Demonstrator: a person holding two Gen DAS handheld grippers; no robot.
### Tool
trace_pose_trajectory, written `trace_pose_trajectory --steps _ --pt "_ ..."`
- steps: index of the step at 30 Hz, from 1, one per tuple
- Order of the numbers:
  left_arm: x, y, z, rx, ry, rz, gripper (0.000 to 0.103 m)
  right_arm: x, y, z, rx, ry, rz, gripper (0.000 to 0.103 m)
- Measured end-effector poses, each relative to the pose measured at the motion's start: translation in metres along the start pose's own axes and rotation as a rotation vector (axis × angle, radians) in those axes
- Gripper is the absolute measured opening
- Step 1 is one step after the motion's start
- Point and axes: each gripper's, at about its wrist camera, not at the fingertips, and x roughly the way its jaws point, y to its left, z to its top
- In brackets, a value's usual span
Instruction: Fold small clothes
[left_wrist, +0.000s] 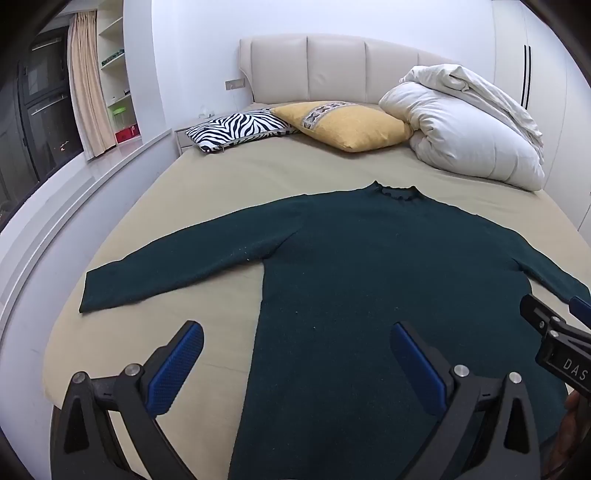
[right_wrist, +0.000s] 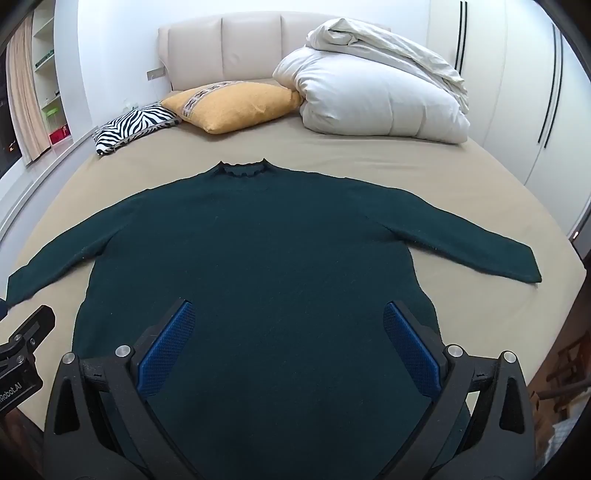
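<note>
A home bedroom: a wide bed with a beige padded headboard (left_wrist: 334, 66), cushions, a folded white duvet (left_wrist: 469, 136) and white wardrobe doors (right_wrist: 517, 92)

The dark green sweater (right_wrist: 251, 236) is matt, fuzzy knit on a smooth tan bed sheet (right_wrist: 461, 184), the headboard (left_wrist: 332, 62) at the top looks like padded leather, and the gripper pads (right_wrist: 166, 347) are textured blue with black matt plastic arms.
</note>
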Motion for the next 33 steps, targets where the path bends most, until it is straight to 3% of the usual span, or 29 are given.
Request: trace_pose_trajectory --steps 33 --pt "0.0019 0.0063 -0.0005 -0.012 0.002 -0.002 0.103 0.0049 0.0089 -0.0027 -0.023 0.015 0.004 0.103"
